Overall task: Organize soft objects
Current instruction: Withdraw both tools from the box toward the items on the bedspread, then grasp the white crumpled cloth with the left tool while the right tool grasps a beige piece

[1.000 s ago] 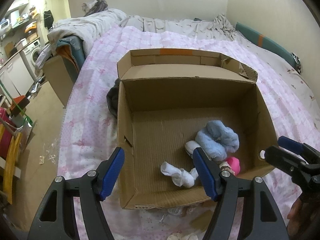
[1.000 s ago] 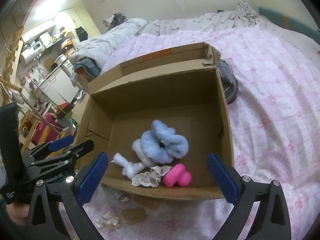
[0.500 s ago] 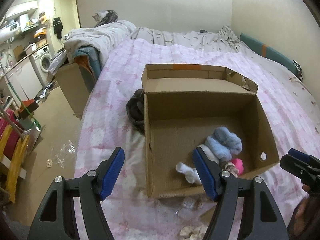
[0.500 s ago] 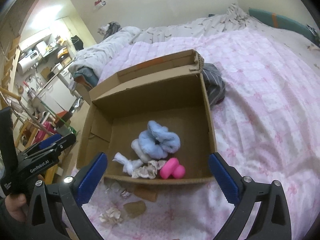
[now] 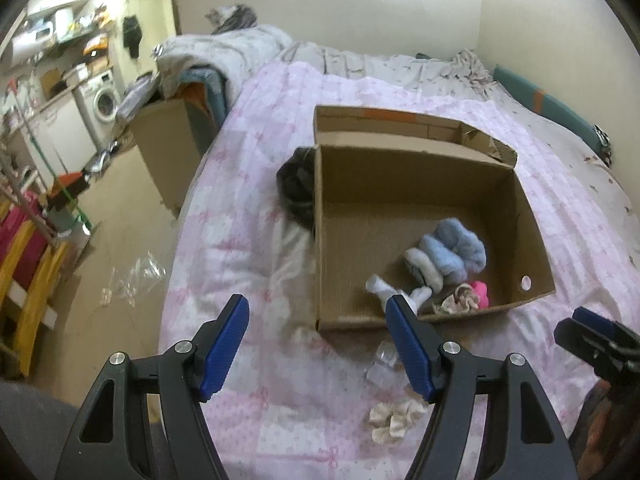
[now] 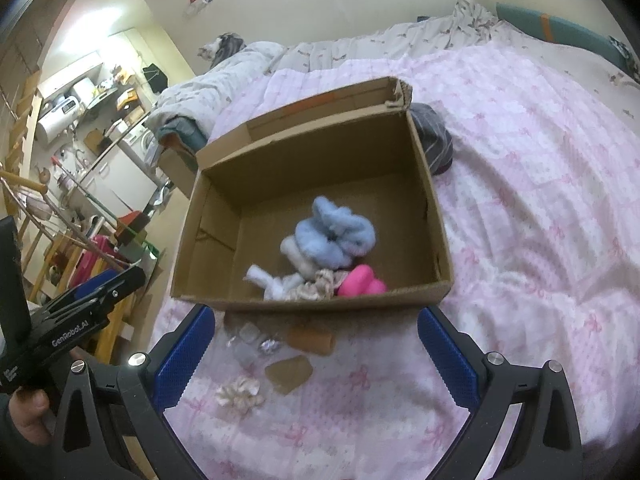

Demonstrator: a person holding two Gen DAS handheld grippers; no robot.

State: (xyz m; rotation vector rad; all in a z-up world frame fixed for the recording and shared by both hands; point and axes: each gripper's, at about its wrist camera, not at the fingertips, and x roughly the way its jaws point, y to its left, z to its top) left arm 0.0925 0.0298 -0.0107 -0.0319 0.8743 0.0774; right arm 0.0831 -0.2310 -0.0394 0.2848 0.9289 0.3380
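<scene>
We hold both grippers above the pink bedspread [image 6: 540, 208], short of the box [image 6: 424, 184]. Our left gripper [image 5: 318, 342] is spread with nothing between its pads; our right gripper [image 6: 316, 354] is spread wide too, empty. In the box lie a blue scrunchie [image 6: 336, 236], white socks [image 6: 276, 282] and a pink toy [image 6: 362, 282]. A cream scrunchie [image 6: 240, 394] lies on the bedspread outside the box, near us.

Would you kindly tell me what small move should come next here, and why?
Probably lower the open right tool onto the cream scrunchie. It lies on the pink quilt outside the cardboard box, where the other soft items sit, and both tools are empty.
</scene>
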